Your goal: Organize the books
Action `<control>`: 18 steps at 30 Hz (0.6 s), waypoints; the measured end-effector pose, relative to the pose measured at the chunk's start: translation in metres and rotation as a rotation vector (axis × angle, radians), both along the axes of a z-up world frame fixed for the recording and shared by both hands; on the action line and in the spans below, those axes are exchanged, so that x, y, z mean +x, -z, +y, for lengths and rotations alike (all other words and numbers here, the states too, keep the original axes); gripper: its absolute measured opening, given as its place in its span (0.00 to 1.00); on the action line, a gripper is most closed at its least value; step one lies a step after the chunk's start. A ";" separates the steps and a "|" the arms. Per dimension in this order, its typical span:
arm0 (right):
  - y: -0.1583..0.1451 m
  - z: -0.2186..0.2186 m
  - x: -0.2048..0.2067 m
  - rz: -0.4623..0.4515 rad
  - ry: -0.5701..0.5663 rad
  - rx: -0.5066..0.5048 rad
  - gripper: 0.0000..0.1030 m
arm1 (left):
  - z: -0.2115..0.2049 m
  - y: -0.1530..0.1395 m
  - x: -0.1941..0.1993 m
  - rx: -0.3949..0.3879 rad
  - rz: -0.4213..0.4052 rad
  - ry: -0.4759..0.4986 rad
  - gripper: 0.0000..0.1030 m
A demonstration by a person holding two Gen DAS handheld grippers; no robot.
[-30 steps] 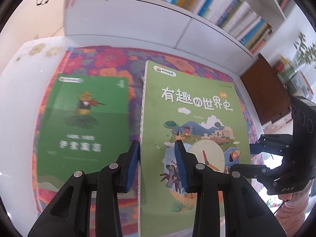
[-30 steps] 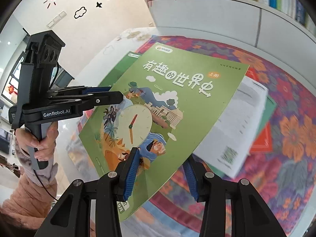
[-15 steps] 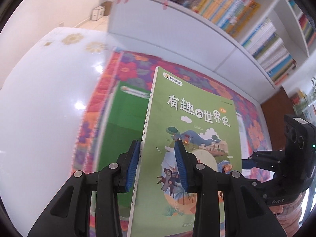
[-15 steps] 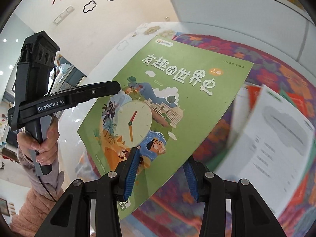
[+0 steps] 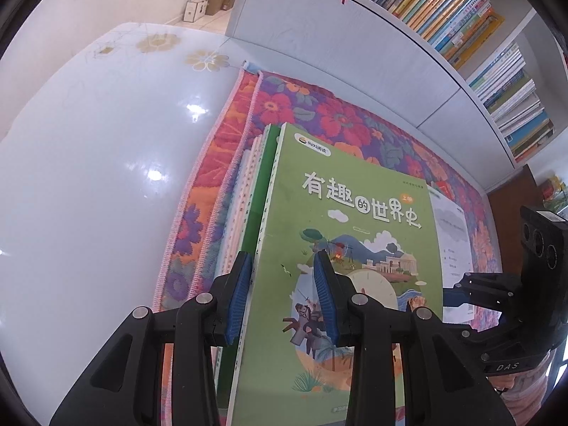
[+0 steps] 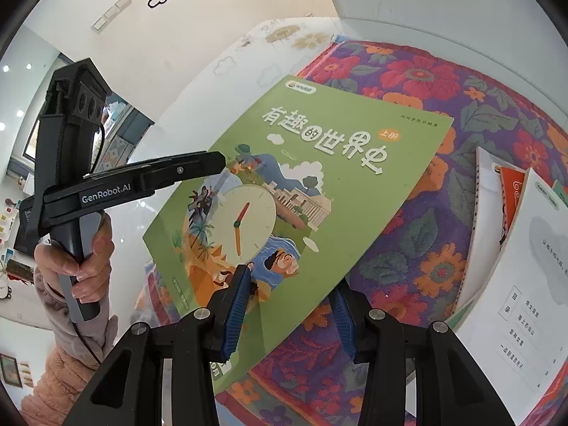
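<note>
behind a white worktop (image 5: 92,184) with a floral mat (image 5: 319,117) stands a bookshelf (image 5: 461,17). both claws are clamped on one green book (image 5: 355,234): the left claw (image 5: 282,294) on its spine edge, the right claw (image 6: 289,314) on its lower corner. the book sits over a stack (image 5: 248,191) on the mat. loose books (image 6: 514,234) lie just beside.
</note>
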State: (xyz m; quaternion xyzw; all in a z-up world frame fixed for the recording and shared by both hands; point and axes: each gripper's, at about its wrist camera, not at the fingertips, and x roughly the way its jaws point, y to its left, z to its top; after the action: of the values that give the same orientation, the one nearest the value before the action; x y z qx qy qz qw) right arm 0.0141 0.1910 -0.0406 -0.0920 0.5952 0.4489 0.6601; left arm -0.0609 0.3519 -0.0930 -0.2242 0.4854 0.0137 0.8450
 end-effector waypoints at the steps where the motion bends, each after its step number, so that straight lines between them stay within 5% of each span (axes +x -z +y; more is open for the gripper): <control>1: 0.002 0.001 0.001 0.003 0.002 -0.001 0.42 | 0.001 -0.002 0.001 -0.008 -0.015 0.005 0.31; 4: 0.004 0.006 0.005 -0.001 0.001 -0.001 0.42 | -0.005 -0.009 0.005 -0.073 -0.043 0.062 0.31; 7: 0.001 0.005 0.000 -0.009 0.002 -0.003 0.42 | -0.016 -0.018 0.005 0.006 -0.061 0.062 0.31; 18: 0.009 0.009 0.004 0.008 0.026 -0.048 0.44 | -0.006 -0.014 -0.011 0.026 -0.028 -0.025 0.31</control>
State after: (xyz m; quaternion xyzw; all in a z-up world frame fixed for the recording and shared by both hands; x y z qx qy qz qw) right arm 0.0182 0.2000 -0.0493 -0.0982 0.6095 0.4263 0.6612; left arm -0.0724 0.3457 -0.0791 -0.2196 0.4705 0.0275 0.8542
